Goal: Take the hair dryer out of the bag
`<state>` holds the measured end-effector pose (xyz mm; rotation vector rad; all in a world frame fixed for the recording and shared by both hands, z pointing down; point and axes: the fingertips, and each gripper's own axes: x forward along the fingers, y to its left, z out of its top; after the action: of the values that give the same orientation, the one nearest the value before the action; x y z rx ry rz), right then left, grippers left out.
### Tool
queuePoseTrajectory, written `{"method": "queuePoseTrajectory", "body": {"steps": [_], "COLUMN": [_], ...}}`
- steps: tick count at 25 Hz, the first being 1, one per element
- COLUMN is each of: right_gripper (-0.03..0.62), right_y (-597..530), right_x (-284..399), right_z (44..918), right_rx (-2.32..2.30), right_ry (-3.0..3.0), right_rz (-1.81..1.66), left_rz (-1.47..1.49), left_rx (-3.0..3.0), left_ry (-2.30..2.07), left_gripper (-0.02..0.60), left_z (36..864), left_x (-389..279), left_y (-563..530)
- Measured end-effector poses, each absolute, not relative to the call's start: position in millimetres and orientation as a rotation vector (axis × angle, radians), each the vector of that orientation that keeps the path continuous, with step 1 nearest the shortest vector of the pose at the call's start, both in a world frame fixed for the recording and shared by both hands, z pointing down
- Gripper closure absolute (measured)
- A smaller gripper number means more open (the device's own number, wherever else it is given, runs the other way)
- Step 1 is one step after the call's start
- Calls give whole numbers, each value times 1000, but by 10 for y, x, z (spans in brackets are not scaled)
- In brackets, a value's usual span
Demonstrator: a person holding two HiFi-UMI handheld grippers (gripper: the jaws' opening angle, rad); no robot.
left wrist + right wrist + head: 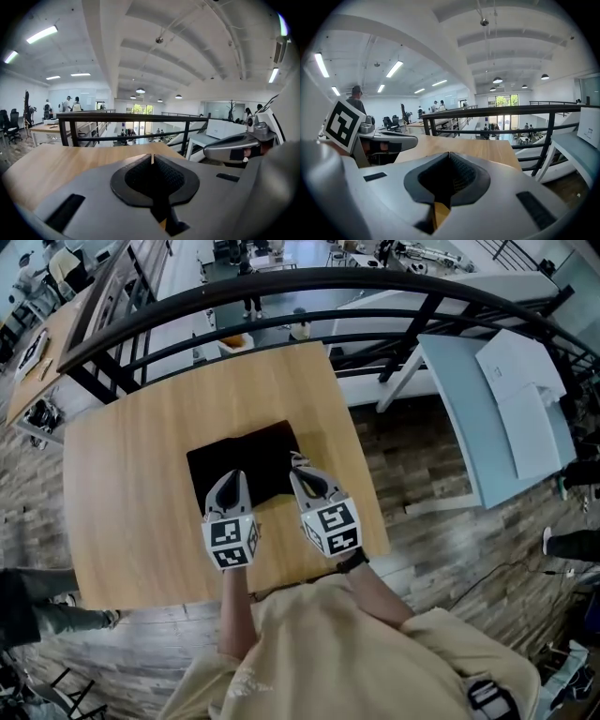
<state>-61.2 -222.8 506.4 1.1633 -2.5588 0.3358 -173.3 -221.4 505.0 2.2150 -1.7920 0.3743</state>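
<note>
Head view: left tongs [232,477], right tongs [298,465], both closed, above bag [246,452].

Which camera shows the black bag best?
The head view: the black bag lies flat on the wooden table, its near edge hidden by the left gripper and right gripper. The left and right gripper views look over the table past their shut jaws and show no bag.

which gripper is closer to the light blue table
Right. The right gripper is on the side toward the light blue table; the left gripper is beside it, farther away.
</note>
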Motion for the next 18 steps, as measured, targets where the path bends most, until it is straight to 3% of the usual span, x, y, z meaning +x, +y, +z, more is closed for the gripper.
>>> {"method": "queuePoseTrajectory", "body": {"steps": [6, 10, 18], "right_gripper": [582, 582, 582], "right_y": [-2552, -2698, -2873], "right_x": [-628, -634, -641], "right_z": [5177, 5344, 5561], "right_rx": [1180, 1190, 1213], "right_ry": [-2561, -2546, -2519], "right_rz": [404, 439, 500], "left_rz": [538, 666, 766], "left_rx": [2108, 2062, 1989], "left_ry": [-1668, -1616, -1516], "left_gripper": [565, 476, 407], "left_z": [5534, 5889, 6350], "left_x": [-1806, -1877, -1879], "left_y": [-2482, -2621, -2770]}}
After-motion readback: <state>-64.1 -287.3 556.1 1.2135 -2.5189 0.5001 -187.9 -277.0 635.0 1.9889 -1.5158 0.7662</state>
